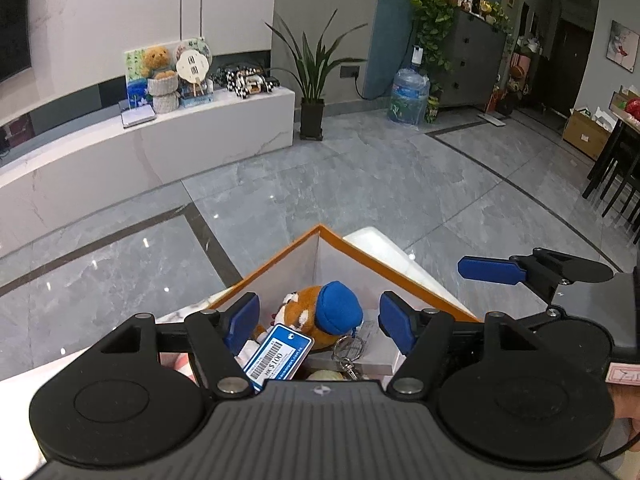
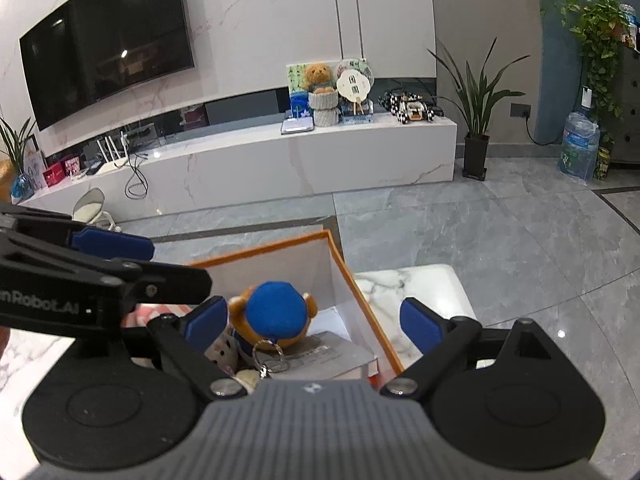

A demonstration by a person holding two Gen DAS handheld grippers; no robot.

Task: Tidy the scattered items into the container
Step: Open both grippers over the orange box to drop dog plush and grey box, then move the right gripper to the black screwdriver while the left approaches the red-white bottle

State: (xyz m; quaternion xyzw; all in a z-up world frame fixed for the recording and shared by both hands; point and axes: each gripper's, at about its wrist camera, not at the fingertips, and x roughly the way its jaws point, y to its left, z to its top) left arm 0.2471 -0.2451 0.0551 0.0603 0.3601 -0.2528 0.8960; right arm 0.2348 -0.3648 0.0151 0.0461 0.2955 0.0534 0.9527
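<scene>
Below both cameras, an orange-rimmed box (image 1: 280, 258) with white inner walls stood on a white marble tabletop (image 2: 404, 286); inside it lay an orange plush toy (image 1: 306, 306) wearing a blue cap (image 1: 338, 306), resting partly on a flat grey book (image 2: 332, 354) at the bottom of the box; a blue price tag (image 1: 278, 354) and a metal key ring (image 1: 348, 348) hung from the toy toward the near side; a small pale plush (image 2: 226, 350) sat just beside it, partly hidden by the gripper body. The left gripper (image 1: 318, 318) hovered over the box with its blue pads spread wide on either side of the toy; neither pad touched it, and the tongs had hold of nothing. The right gripper (image 2: 316, 324) hovered just beside it, also over the box; its jaws stood equally wide, one pad over the toy's left side and the other out over the marble beyond the box wall, gripping nothing. Beyond the table stretched a grey tiled floor (image 1: 360, 176); a low white marble TV bench (image 2: 280, 160) ran along the far wall beneath a dark television (image 2: 108, 48); a teddy bear (image 2: 318, 76) sat on the bench, and a potted plant (image 1: 314, 80) stood at its end near a water bottle (image 1: 408, 94).
</scene>
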